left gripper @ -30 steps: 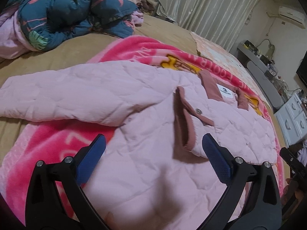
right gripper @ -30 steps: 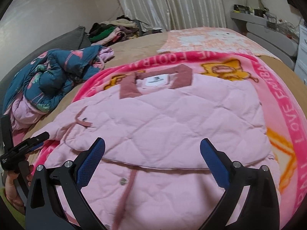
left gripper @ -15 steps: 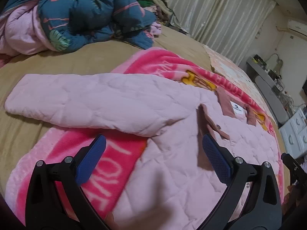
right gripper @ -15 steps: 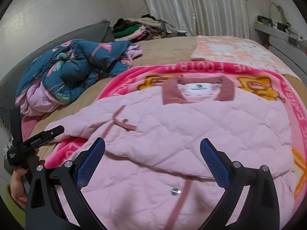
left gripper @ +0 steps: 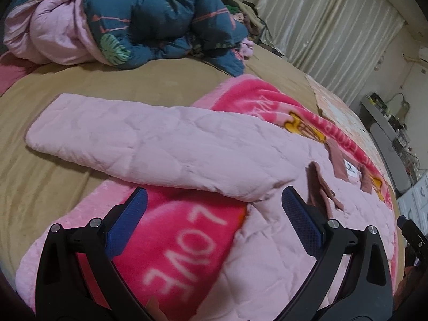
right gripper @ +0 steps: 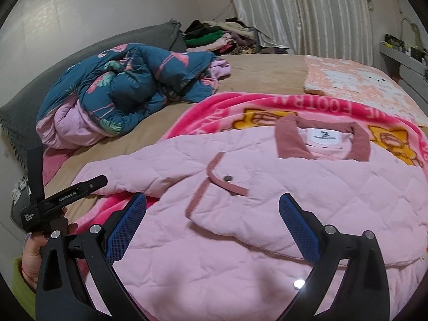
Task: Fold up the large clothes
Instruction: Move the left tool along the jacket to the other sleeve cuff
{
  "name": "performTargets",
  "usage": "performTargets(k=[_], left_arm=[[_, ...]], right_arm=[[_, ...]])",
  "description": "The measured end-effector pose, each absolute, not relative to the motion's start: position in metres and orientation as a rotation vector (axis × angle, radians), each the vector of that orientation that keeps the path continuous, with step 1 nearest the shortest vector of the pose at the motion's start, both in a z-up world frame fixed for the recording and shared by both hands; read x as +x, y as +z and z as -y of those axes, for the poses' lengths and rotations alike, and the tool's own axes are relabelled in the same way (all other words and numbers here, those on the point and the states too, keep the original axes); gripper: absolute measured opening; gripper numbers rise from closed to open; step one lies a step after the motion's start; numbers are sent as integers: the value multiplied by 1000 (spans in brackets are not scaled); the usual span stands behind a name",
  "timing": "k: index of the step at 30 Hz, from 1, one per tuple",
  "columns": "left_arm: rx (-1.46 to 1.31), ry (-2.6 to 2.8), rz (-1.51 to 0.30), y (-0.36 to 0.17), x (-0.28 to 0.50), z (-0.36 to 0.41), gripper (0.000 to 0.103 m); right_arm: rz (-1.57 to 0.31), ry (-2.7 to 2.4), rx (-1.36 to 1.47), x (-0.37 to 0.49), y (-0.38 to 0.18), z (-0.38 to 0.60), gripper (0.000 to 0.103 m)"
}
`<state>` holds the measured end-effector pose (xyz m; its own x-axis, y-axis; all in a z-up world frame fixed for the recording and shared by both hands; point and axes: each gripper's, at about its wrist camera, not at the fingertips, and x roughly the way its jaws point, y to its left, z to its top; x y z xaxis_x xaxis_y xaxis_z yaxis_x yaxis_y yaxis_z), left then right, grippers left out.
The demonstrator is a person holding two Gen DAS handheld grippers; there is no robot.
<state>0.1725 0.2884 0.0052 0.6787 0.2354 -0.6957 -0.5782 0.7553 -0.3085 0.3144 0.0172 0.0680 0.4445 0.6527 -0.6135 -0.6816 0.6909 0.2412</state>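
Two grippers hang above a bed [right gripper: 267, 72], and both have their blue fingers spread wide with nothing between them. The left gripper [left gripper: 214, 222] is over the edge of a bright pink blanket [left gripper: 187, 230] with white letters on it. Its left finger [left gripper: 125, 224] is above the blanket, and its right finger [left gripper: 301, 224] is above the body of a pink quilted jacket [left gripper: 267, 254]. The jacket lies flat on the blanket, front side up. One sleeve [left gripper: 139, 141] stretches out to the left, across the blanket edge and onto the brown bed sheet [left gripper: 93, 85].

The right gripper [right gripper: 212, 227] is over the chest of the jacket [right gripper: 294, 187]. Here the dark pink collar [right gripper: 289, 141] with a white label [right gripper: 325, 136] points toward the far side of the bed. One front flap with dark pink trim and a metal snap button [right gripper: 228, 178] is turned back on the chest. Another snap [right gripper: 298, 284] shines near the lower edge of this view. In the same view, the left gripper [right gripper: 67, 198] shows at the left side, held by a hand [right gripper: 33, 251].

A dark blue quilt with a flower print [right gripper: 128, 91] is bunched up on the sheet, well apart from the jacket. A pile of clothes [right gripper: 222, 37] lies beyond it, near pale curtains [right gripper: 307, 13]. A peach-coloured cover [right gripper: 347, 80] lies on the far right part of the bed.
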Motion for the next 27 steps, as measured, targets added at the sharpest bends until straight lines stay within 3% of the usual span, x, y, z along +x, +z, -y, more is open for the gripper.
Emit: performTargets(k=[27], left_arm=[[-686, 695, -681, -15, 129, -382, 94]], right_arm=[[-761, 1029, -160, 290, 63, -146, 99]])
